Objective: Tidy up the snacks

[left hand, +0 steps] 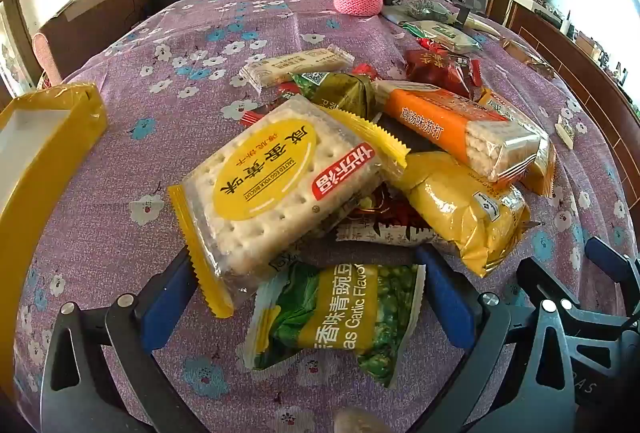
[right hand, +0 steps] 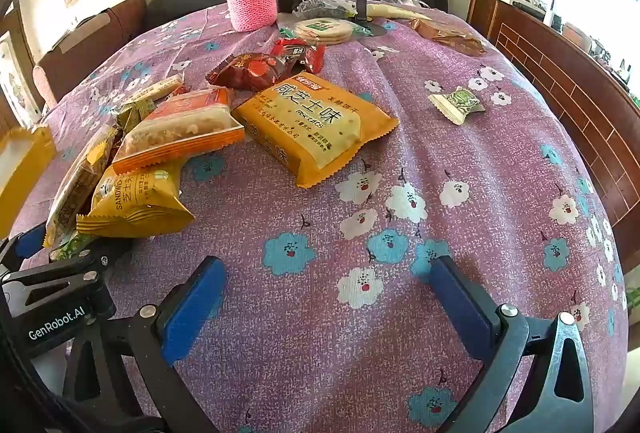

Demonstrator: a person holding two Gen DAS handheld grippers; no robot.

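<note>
Left gripper (left hand: 308, 297) stands wide around a green pea packet (left hand: 336, 317) reading "Garlic Flavor", below a cracker pack (left hand: 280, 189) marked "SALTED EGG YOLK BISCUIT". Right gripper (right hand: 324, 297), also wide, holds nothing over the flowered tablecloth (right hand: 460, 241), near an orange "BISCUITS" pack (right hand: 316, 125); its neighbour's body reads "GenRobot.AI".

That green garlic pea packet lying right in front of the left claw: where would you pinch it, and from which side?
I would pinch the green pea packet across its flat middle, coming straight down from above. It lies flat on the tablecloth between the open fingers of the left gripper, so little travel is needed. Its top edge is tucked under the salted egg yolk biscuit pack, so probably lift gently toward yourself.
</note>
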